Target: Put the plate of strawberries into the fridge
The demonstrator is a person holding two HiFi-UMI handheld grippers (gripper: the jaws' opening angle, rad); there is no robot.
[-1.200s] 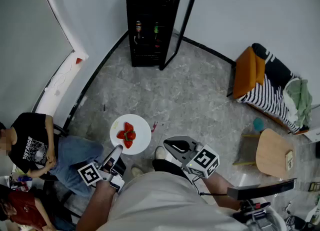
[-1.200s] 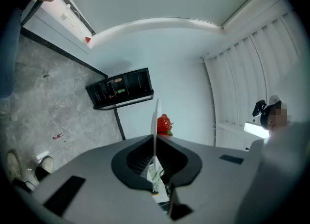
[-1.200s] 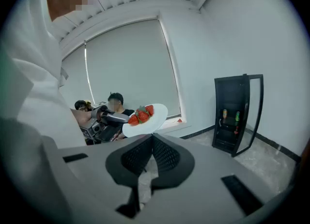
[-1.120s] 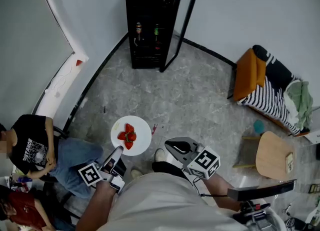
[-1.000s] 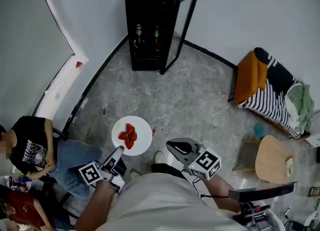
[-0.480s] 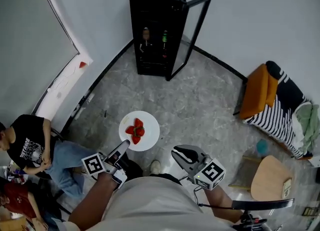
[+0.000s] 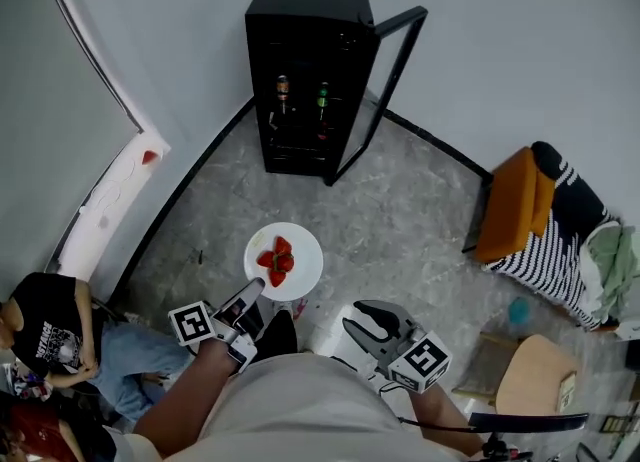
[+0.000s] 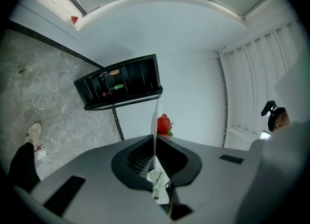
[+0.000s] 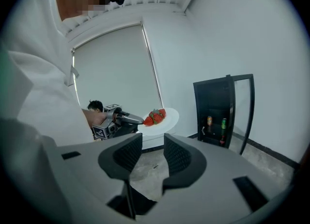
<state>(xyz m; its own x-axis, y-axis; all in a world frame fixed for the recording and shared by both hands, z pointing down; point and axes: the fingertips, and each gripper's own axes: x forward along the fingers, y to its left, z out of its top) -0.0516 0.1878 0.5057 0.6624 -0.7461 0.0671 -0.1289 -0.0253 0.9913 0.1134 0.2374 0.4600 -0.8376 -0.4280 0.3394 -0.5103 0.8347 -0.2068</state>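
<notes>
The left gripper (image 7: 252, 292) is clamped on the near rim of the white plate (image 7: 305, 248), held level in the air with the strawberries (image 7: 278, 258) heaped mid-plate, well short of the black fridge (image 7: 305, 70), whose door (image 7: 392, 75) stands open. The right gripper (image 7: 366, 320) has just been opening its jaws, with nothing between them. Keep the plate flat and the walk smooth so no berry rolls, and aim for a free shelf; which one is bare is hard to tell from here.
</notes>
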